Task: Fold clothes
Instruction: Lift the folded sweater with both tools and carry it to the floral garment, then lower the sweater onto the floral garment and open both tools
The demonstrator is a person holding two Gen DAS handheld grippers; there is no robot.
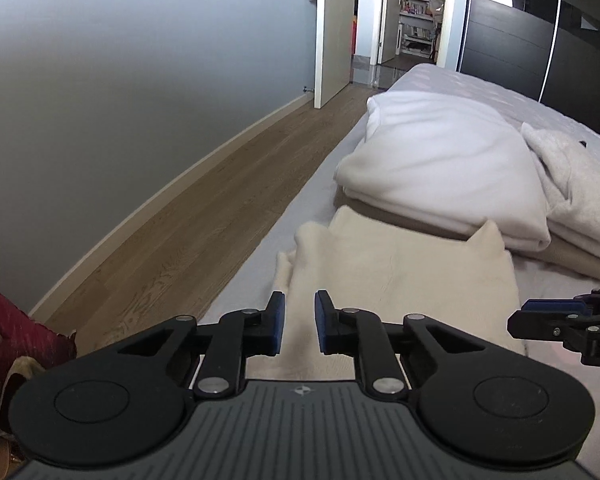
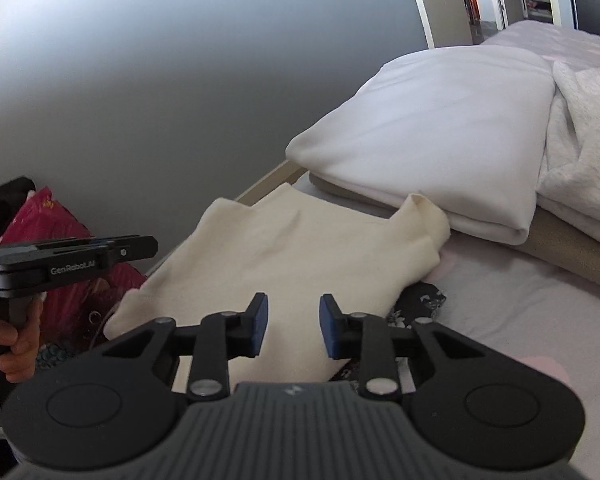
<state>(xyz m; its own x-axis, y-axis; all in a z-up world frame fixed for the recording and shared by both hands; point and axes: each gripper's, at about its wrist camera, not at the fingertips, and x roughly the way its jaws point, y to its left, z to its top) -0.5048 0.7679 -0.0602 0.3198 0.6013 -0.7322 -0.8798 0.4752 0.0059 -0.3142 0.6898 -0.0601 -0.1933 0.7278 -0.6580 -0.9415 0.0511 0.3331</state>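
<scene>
A wide bed [image 1: 440, 84] fills the right of both views, its pale sheet running beside a wooden floor [image 1: 188, 216] and a grey wall [image 1: 100, 80]. Far off, a door [image 1: 334, 32] stands open. On the bed sits a stack of folded laundry: a white blanket [image 2: 428, 136] on top, a beige layer [image 2: 580, 256] under it, and a fluffy light-grey fleece [image 2: 588, 152] draped at the right side. In front of that stack, near the bed's edge, lies the cream sweater [image 2: 284, 256], spread flat, one corner touching the white blanket's lower fold. A dark floral cloth [image 2: 420, 304] peeks out from under the sweater's right edge. Down by the floor, a red bag [image 2: 60, 240] rests against the wall.

Now the tools. The left gripper [image 1: 300, 322] hovers over the sweater's near edge, fingers [image 1: 277, 320] parted by a narrow gap, nothing pinched between them that I can see. The right gripper [image 2: 293, 326] hangs over the sweater's near part, fingers [image 2: 258, 326] a bit wider apart, empty too. In the right wrist view, a hand [image 2: 14, 344] grips the left tool's handle.
</scene>
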